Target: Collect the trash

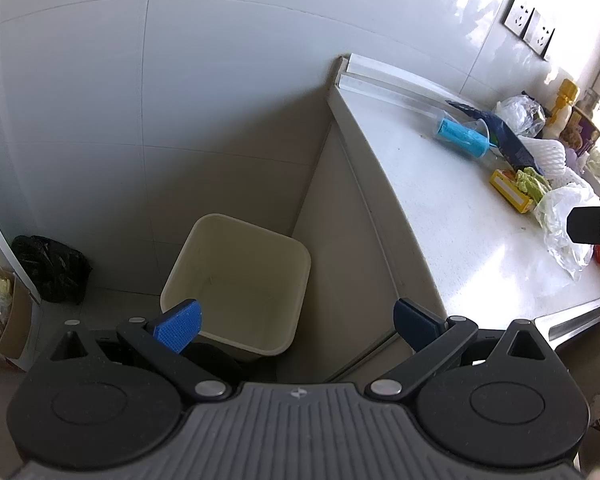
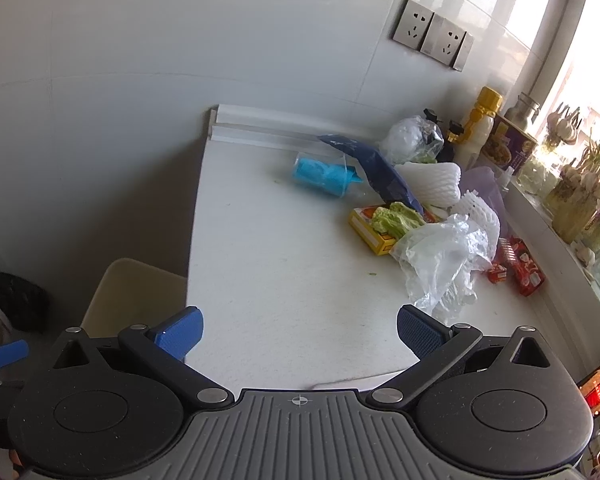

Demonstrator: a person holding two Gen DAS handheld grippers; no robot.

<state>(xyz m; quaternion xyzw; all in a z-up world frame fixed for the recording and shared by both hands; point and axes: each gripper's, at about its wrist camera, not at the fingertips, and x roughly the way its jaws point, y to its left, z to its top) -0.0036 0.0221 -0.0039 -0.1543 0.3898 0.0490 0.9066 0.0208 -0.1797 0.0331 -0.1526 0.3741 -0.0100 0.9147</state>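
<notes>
A cream waste bin [image 1: 236,284] stands on the floor beside the counter, and I see nothing inside it. My left gripper [image 1: 298,326] hangs open above its near rim, holding nothing. My right gripper [image 2: 300,334] is open over the white counter [image 2: 280,264], short of the trash pile. The pile holds a crumpled clear plastic bag [image 2: 444,256], a yellow box [image 2: 370,228] with green leaves, a blue cup [image 2: 324,176], a dark blue bag [image 2: 376,164], white foam nets [image 2: 432,182] and red wrappers [image 2: 520,266]. The bin's corner [image 2: 136,292] shows left of the counter.
A black bag [image 1: 52,268] sits on the floor by the tiled wall. Bottles [image 2: 478,132], a purple box and jars line the counter's back and the windowsill. A steel sink [image 1: 584,328] edge lies at the right. Two wall sockets [image 2: 432,36] sit above.
</notes>
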